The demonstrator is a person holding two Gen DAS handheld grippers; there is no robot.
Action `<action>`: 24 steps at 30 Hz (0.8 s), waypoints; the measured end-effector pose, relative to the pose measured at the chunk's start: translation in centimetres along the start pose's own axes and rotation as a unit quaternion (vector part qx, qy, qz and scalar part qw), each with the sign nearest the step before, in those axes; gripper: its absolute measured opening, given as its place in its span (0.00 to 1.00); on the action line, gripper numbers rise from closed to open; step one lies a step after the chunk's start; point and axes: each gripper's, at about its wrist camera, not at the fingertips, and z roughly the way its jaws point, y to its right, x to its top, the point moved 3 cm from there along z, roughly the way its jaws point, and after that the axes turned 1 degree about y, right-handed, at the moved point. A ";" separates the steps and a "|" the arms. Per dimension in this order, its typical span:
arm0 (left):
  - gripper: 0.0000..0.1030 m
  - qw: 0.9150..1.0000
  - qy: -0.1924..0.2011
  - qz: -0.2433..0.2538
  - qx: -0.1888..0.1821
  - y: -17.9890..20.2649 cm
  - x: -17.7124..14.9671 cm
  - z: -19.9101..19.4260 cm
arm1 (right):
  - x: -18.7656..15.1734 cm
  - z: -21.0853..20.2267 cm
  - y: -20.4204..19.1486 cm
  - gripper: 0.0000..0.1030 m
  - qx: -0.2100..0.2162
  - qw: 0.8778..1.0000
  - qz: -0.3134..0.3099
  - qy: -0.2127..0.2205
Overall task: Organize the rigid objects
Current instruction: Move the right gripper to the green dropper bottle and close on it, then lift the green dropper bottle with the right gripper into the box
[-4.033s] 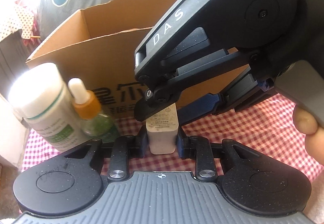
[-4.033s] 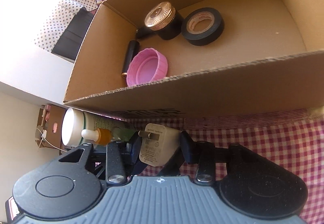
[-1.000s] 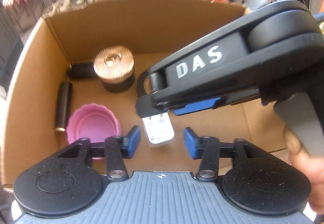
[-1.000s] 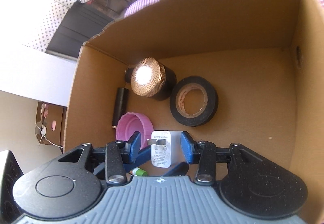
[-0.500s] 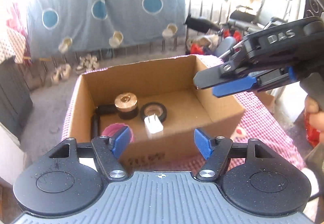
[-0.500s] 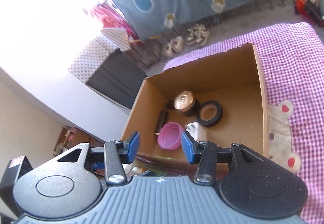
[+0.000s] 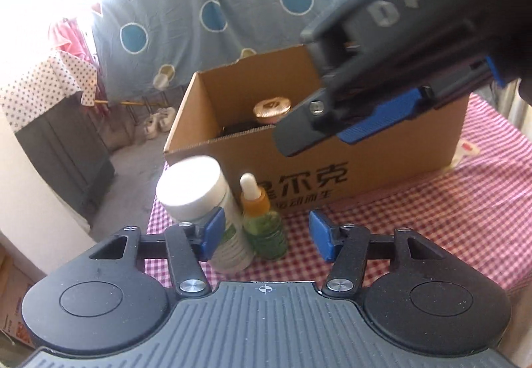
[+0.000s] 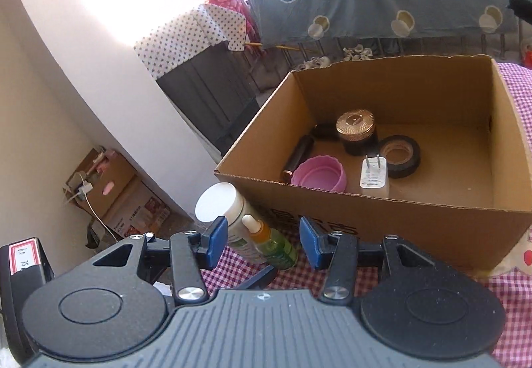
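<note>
Blue-padded left claw closing, empty

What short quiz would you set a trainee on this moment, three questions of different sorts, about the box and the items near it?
1. True or false: the white charger is inside the cardboard box.
2. Which item stands outside the box on the checked cloth? A. pink lid B. dropper bottle C. black tape roll
3. How many items stand on the cloth in front of the box?

Key
1. True.
2. B.
3. Two: the dropper bottle and the white-capped bottle beside it.
</note>
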 end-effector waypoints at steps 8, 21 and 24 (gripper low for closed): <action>0.37 1.000 -0.008 0.006 -0.002 -0.6 -0.9 1.4 | -0.3 3.2 -2.0 0.40 -0.016 0.998 -0.059 -0.027; 0.34 1.000 -0.009 0.007 0.003 -0.6 -1.9 3.3 | 0.1 4.7 -2.1 0.12 -0.021 0.995 -0.091 -0.036; 0.34 1.000 -0.010 0.011 0.008 -0.3 -2.0 3.8 | -0.1 4.3 -1.8 0.12 -0.023 0.995 -0.090 -0.036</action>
